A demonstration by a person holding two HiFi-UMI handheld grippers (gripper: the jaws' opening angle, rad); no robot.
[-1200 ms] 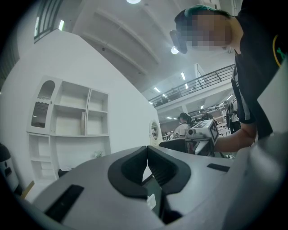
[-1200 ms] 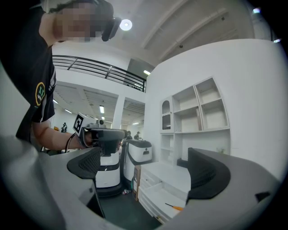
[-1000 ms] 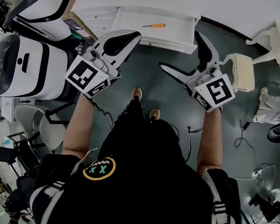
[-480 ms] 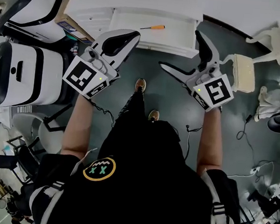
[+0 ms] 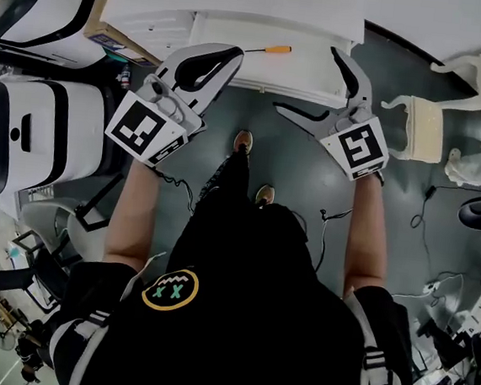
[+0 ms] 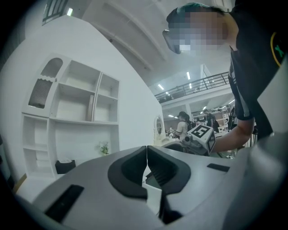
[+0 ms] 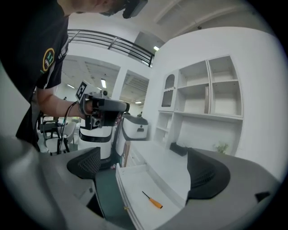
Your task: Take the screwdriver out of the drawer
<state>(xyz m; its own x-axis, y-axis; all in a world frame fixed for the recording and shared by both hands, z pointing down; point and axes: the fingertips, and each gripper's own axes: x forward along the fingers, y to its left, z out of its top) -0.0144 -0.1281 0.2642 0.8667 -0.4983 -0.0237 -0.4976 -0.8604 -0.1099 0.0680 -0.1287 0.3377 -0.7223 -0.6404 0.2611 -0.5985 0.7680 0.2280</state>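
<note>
Meanwhile, left gripper (image 5: 224,59) closed empty, right gripper (image 5: 306,79) spread wide over the drawer (image 5: 265,73), the thin screwdriver (image 5: 269,50) could roll away if clipped off-centre.

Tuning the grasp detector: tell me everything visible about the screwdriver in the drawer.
The screwdriver is small, with an orange handle and a thin dark shaft. It lies flat on the floor of the open white drawer, slanted across it. Only the drawer touches it; the open right claw is short of it.
</note>
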